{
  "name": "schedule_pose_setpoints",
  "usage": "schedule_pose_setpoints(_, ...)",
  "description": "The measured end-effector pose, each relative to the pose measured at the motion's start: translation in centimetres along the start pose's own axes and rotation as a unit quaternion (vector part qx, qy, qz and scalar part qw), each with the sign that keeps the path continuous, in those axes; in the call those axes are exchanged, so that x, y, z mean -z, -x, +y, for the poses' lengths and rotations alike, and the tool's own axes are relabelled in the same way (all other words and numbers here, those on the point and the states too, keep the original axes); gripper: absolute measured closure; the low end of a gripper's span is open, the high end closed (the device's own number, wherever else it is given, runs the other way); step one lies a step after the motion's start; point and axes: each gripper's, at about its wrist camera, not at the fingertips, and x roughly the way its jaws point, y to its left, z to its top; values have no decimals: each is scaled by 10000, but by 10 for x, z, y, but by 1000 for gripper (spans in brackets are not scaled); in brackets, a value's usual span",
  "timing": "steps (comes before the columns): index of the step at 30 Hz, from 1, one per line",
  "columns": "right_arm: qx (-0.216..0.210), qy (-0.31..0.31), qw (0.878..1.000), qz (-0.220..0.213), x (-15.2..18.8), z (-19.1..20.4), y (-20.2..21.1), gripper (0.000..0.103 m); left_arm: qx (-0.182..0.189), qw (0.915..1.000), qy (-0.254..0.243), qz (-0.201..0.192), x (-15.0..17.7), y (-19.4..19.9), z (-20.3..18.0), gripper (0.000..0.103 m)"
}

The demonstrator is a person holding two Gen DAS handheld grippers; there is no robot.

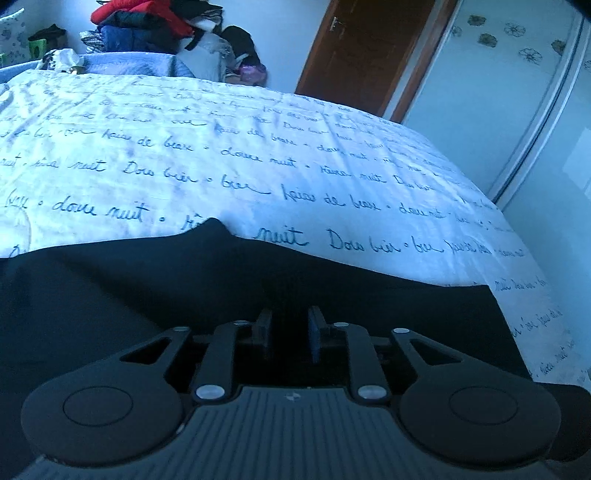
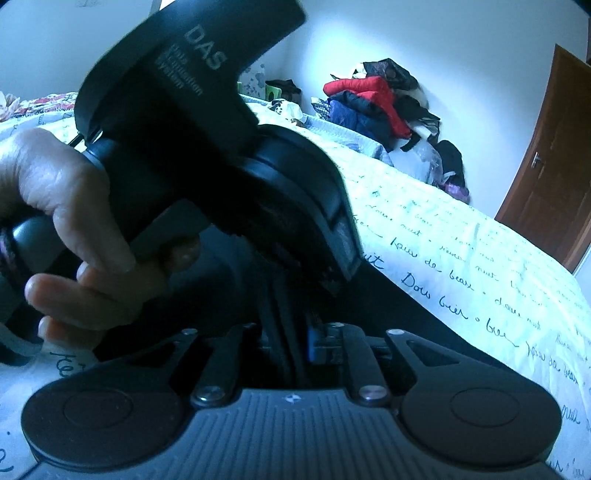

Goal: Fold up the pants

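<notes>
The black pants (image 1: pixel 147 295) are lying flat on the near part of the bed, on a white bedspread (image 1: pixel 258 155) with blue handwriting printed all over it. The far edge of the pants is making a small bump in the cloth.

The left gripper (image 1: pixel 290 330) is pointing down over the pants. Its two fingers are standing a little apart, with a narrow gap between them. Nothing is sitting in that gap, and the pads are not pinching the cloth.

In the right wrist view, a hand (image 2: pixel 74 229) is holding the left gripper's black handle, just in front of the right gripper (image 2: pixel 291 339). It is dark there, so the right gripper's fingers are hard to see; they seem to be a little apart over the black cloth, but I cannot tell if they are holding any of it.

A pile of clothes (image 1: pixel 147 26) is sitting far off, past the bed. A brown door (image 1: pixel 362 51) is standing in the wall beyond.
</notes>
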Motion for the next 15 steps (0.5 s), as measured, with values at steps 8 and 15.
schedule_pose_setpoints(8,-130,79,9999,-29,3,4,15,63,-168,9998,-65,-106,2,1,1,77)
schedule_pose_setpoints(15,-903,85,9958,-97,2,-4,39,63,-503,9986,-84,-141,3,7,7,79)
